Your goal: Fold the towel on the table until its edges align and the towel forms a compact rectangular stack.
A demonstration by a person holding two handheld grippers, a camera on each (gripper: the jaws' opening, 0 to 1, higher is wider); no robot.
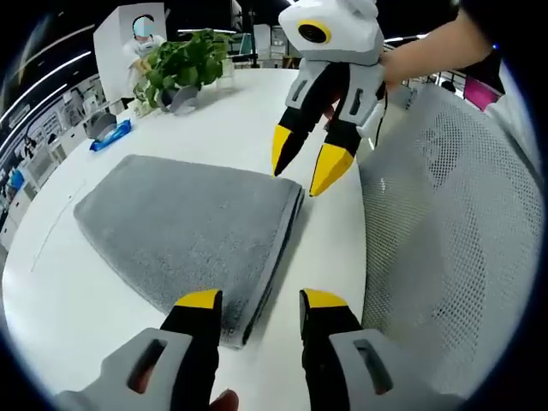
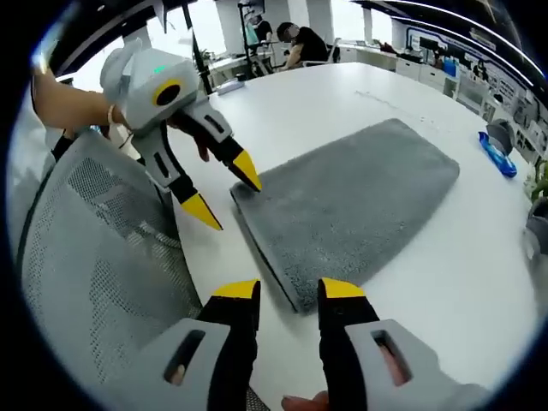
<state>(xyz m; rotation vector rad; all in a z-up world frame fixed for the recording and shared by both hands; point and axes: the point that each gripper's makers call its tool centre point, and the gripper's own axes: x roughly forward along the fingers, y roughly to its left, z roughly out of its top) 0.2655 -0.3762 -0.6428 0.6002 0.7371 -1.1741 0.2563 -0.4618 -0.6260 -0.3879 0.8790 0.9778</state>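
Note:
A grey towel [image 1: 188,227] lies folded flat on the white table [image 1: 248,111], its layered edge facing the chair. My left gripper [image 1: 261,301] is open, and the towel's near corner sits in the gap between its jaws. My right gripper [image 1: 306,163] comes in from the upper right of the left gripper view, open, with its yellow tips just off the towel's far corner. In the right gripper view the towel [image 2: 351,201] stretches away, my right gripper [image 2: 289,291] stands open over one corner, and my left gripper [image 2: 227,193] is open at the other corner.
A grey mesh chair back [image 1: 445,231] stands close against the table edge beside the towel, also seen as the chair [image 2: 94,248]. A potted plant [image 1: 184,60] and a blue object [image 1: 111,135] sit at the table's far side. People [image 2: 295,38] sit at distant desks.

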